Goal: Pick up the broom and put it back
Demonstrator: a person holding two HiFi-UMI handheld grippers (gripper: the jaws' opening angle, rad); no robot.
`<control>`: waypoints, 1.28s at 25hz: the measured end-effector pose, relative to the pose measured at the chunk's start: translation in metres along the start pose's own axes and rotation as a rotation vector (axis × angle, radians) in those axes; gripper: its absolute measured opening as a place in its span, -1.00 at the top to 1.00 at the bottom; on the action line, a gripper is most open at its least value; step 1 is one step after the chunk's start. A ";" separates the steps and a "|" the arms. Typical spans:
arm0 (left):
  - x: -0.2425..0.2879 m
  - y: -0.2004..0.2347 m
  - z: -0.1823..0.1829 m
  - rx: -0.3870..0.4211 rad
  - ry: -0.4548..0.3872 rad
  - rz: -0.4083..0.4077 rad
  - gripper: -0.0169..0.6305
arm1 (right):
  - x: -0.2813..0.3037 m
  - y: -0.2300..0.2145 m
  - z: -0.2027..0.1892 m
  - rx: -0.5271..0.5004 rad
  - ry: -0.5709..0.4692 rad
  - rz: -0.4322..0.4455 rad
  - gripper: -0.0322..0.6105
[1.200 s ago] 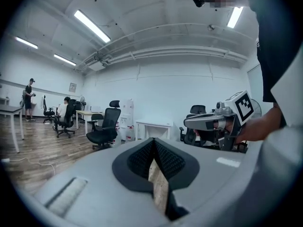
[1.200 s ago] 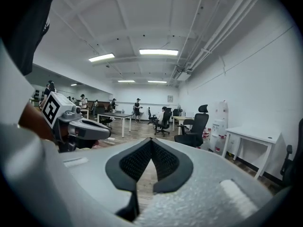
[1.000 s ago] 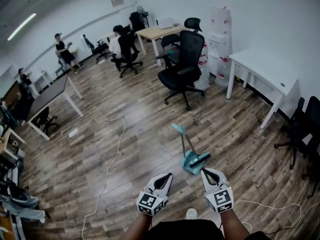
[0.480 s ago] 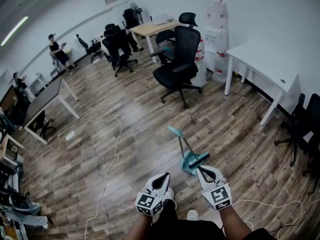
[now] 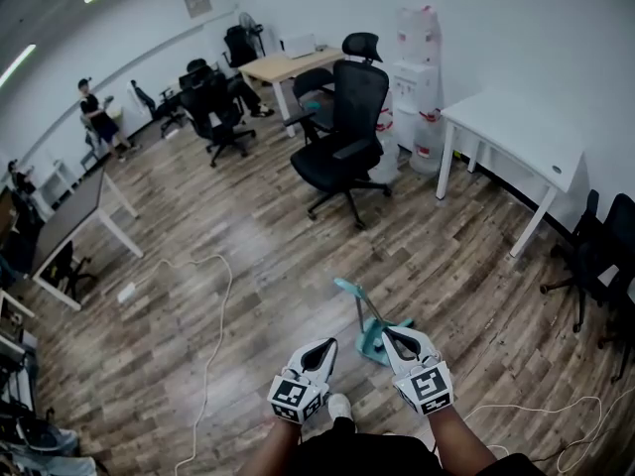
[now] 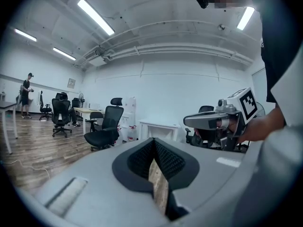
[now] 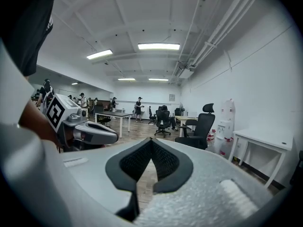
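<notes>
Standing at lower centre of the head view, broom (image 5: 346,288) is resting in its teal dustpan (image 5: 372,341), just ahead of right gripper (image 5: 393,334). Right and left gripper (image 5: 321,348) are both sitting closed, holding nothing. Advisable: opening right jaws early, closing squarely across the handle.

No readable text, wall plaque (image 5: 197,2) perhaps printed

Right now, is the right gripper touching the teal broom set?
Apart. The right gripper view shows the right gripper shut, empty, only floor ahead; in the head view the teal broom set merely overlaps it.
</notes>
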State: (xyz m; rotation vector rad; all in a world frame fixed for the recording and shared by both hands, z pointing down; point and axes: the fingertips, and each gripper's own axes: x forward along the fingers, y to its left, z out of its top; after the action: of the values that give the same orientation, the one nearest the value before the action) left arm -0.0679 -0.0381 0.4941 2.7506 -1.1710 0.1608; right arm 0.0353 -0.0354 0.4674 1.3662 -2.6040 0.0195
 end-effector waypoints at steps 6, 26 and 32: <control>0.016 0.044 0.004 0.008 0.006 -0.043 0.89 | 0.043 -0.001 0.002 0.015 0.029 -0.032 0.89; 0.067 0.064 -0.011 0.022 0.100 -0.119 0.89 | 0.088 -0.033 -0.049 0.034 0.170 -0.059 0.89; 0.079 0.086 -0.045 -0.020 0.102 -0.034 0.89 | 0.097 -0.050 -0.082 0.050 0.225 -0.018 0.89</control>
State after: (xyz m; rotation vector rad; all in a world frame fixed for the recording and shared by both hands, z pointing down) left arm -0.0777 -0.1448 0.5585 2.7081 -1.0936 0.2801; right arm 0.0364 -0.1342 0.5618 1.3203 -2.4192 0.2242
